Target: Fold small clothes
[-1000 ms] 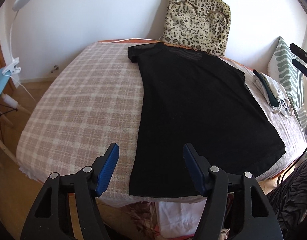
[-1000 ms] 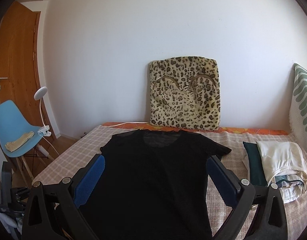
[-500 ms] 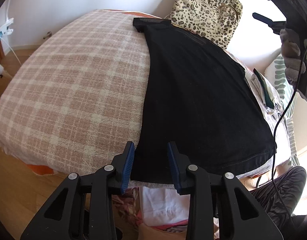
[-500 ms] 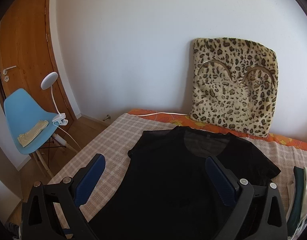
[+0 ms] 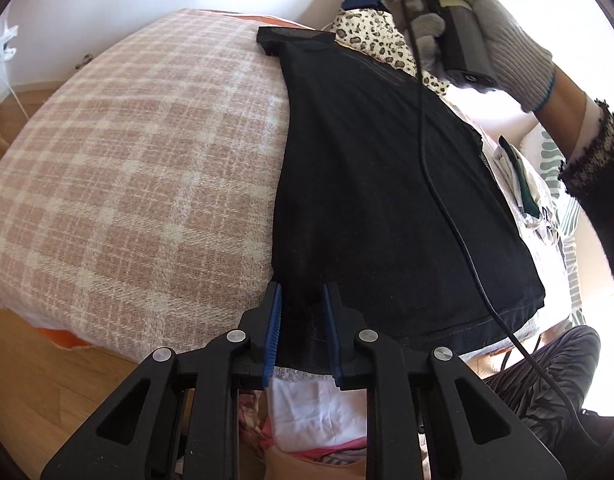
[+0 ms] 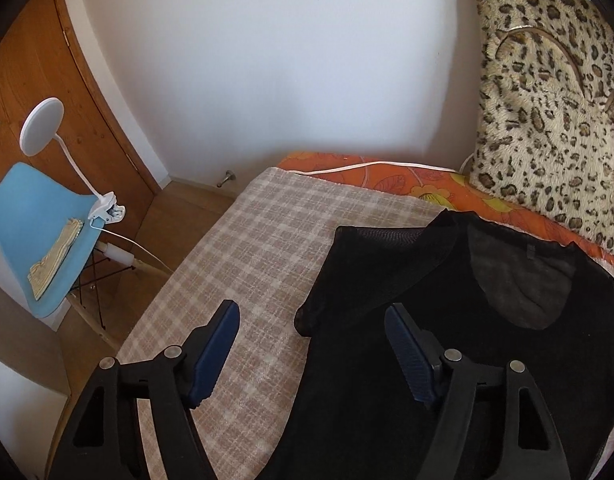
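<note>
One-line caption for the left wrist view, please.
Left tongs straddle the black T-shirt's hem corner on the plaid blanket.

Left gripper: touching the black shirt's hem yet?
Touching. Left wrist view: left gripper straddles the black shirt hem corner, fabric bunched against both pads.

- Setting: a bedroom in a home.
- Bed (image 6: 267, 240) covered by a checked pink-and-cream blanket over an orange floral sheet (image 6: 427, 184).
- Leopard-print cushion (image 6: 547, 112) propped against the white wall.
- Blue chair (image 6: 35, 240) with clip-on lamp (image 6: 43, 126), beside a wooden door (image 6: 47, 92).
</note>
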`<state>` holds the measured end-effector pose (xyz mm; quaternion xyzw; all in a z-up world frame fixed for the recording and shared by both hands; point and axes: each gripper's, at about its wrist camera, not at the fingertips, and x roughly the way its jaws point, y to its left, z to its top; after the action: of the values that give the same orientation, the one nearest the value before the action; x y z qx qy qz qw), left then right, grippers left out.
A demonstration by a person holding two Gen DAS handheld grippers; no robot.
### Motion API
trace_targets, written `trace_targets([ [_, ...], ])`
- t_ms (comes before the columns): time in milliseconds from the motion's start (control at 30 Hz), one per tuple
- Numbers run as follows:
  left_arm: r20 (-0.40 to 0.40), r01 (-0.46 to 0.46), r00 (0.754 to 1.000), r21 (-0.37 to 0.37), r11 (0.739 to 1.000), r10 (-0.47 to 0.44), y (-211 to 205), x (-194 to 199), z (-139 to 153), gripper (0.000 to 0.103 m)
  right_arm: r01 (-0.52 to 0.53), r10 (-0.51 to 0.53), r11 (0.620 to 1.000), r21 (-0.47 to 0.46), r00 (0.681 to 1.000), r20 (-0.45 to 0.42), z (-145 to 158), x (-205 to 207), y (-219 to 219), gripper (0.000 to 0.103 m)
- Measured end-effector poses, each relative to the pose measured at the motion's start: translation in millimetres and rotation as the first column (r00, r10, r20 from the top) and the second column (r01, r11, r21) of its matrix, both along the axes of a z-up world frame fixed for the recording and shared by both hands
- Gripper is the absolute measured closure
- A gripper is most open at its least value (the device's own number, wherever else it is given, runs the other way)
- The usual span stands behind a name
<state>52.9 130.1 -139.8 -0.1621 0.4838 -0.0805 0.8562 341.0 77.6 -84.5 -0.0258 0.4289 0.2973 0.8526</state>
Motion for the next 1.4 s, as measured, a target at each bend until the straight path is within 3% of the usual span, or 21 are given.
trace_targets([
  [167,-0.012,0.004,1.0,-0.075,0.997,-0.005,3.0,2.4,-0.7,0.085,0.011,-0.012,0.998,-0.058,1.0,-0.007,-31.6,31.1,39.2,0.032],
  [367,0.007,0.035,0.999,-0.06,0.998,-0.034,-0.6,3.3,-2.0,0.089,0.013,-0.015,0.992,-0.127,1.0,-0.012,-68.0,59.7,75.2,0.039],
  [567,-0.004,0.012,1.0,-0.132,0.991,-0.013,10.4,5.8,-5.8,0.095,0.063,-0.063,0.973,-0.22,0.998,0.009,-92.5,83.1,85.8,0.039],
  [733,-0.003,0.014,1.0,-0.13,0.991,-0.015,10.3,7.5,-4.2,0.097,0.075,-0.072,0.963,-0.259,0.997,0.018,-101.7,92.6,84.7,0.04],
  [767,-0.002,0.016,1.0,-0.128,0.992,-0.017,9.9,7.5,-4.2,0.097,0.076,-0.072,0.959,-0.272,0.997,0.025,-102.3,93.1,85.1,0.043],
  [867,-0.002,0.02,1.0,-0.126,0.992,-0.021,6.2,8.1,-4.4,0.098,0.079,-0.067,0.949,-0.307,0.997,0.049,-101.8,93.7,87.9,0.066],
  [933,-0.002,0.02,1.0,-0.125,0.992,-0.02,5.5,8.4,-5.0,0.099,0.071,-0.056,0.945,-0.318,0.997,0.056,-100.5,93.7,88.8,0.089],
  [1000,0.002,0.019,1.0,-0.125,0.992,-0.019,4.6,8.5,-3.4,0.1,0.076,-0.058,0.94,-0.333,0.996,0.063,-99.7,95.3,88.2,0.101],
  [1200,0.046,0.029,0.999,-0.084,0.996,-0.026,0.9,2.6,4.7,0.101,0.116,-0.1,0.959,-0.258,0.992,0.074,-78.0,101.6,64.4,0.103],
  [1300,0.073,0.0,0.997,-0.009,1.0,0.001,3.1,-2.9,9.0,0.1,0.131,-0.114,0.963,-0.235,0.99,0.085,-64.4,104.3,49.2,0.103],
  [1333,0.065,-0.008,0.998,-0.004,1.0,0.008,5.5,-3.6,8.6,0.094,0.136,-0.119,0.964,-0.229,0.989,0.087,-60.9,104.6,44.7,0.103],
  [1400,0.039,-0.027,0.999,-0.012,1.0,0.028,11.6,-3.1,5.6,0.071,0.14,-0.123,0.965,-0.221,0.988,0.091,-55.5,104.2,37.7,0.103],
])
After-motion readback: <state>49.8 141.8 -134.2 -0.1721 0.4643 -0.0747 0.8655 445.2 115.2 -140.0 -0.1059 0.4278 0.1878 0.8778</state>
